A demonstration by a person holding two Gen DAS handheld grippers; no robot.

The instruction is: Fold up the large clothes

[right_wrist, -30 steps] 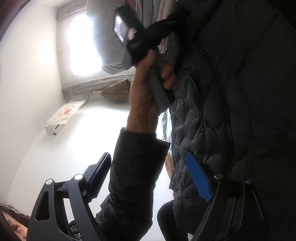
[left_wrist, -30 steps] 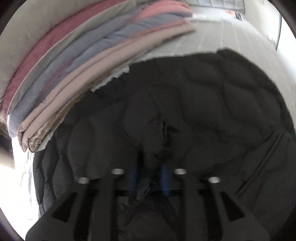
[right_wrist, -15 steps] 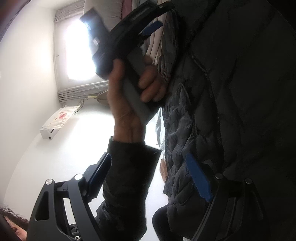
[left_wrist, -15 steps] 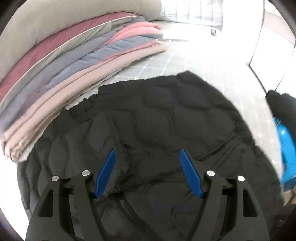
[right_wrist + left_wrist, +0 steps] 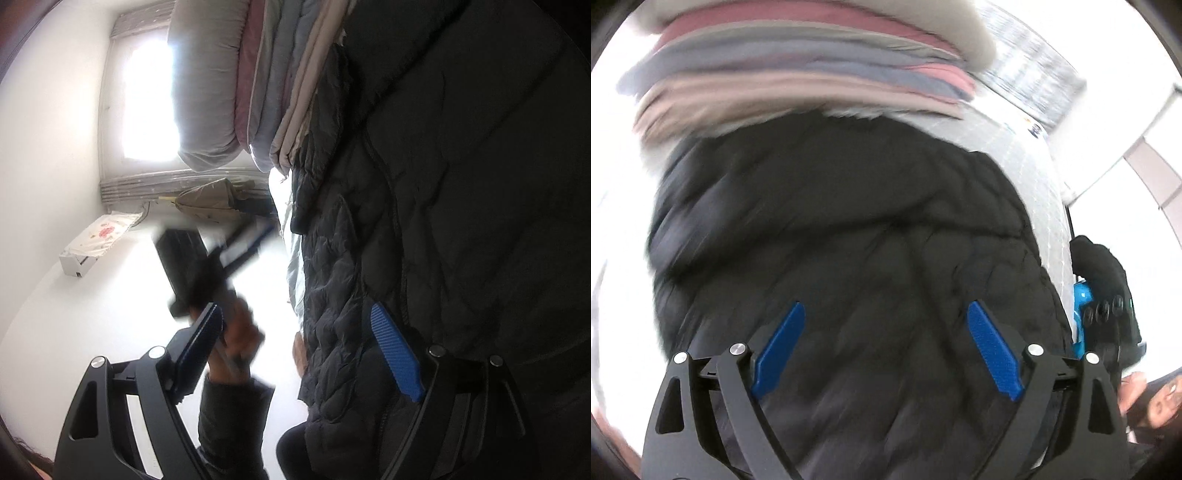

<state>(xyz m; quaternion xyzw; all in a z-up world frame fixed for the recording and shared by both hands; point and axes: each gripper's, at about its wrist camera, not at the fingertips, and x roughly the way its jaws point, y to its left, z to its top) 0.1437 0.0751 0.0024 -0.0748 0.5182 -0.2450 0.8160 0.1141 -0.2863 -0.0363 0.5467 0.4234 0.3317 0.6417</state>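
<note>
Blurred bedding is filling the top left of the left wrist view: a stack of folded quilts (image 5: 798, 70) in pink, grey-blue and beige is lying on a pale bed (image 5: 1015, 147). Below and in front of the stack, a black quilted jacket (image 5: 849, 229) is spreading across the bed, its far edge touching the bottom of the stack. The left gripper (image 5: 886, 347) is hanging above the jacket with its jaws opening wide; its blue pads (image 5: 779, 350) are standing well apart, with nothing pinched between them (the jacket is only showing below the gap). At the right edge, the other tool's black and light blue body (image 5: 1104, 306) is sitting just past the bed's side.

Turning to the right wrist view, which is rolled sideways, a bright window (image 5: 147, 99) is glowing at the upper left. Lower down, a person's hand (image 5: 236, 336) is gripping the blurred left gripper (image 5: 221, 258) in the air, apart from the jacket. The right gripper (image 5: 303, 339) is spreading wide, its pads pressing on nothing; its right-hand pad (image 5: 397, 354) is lying against the jacket (image 5: 461, 221), which is filling the right half of the view. The quilts (image 5: 273, 85) are sitting at the top centre.
</note>
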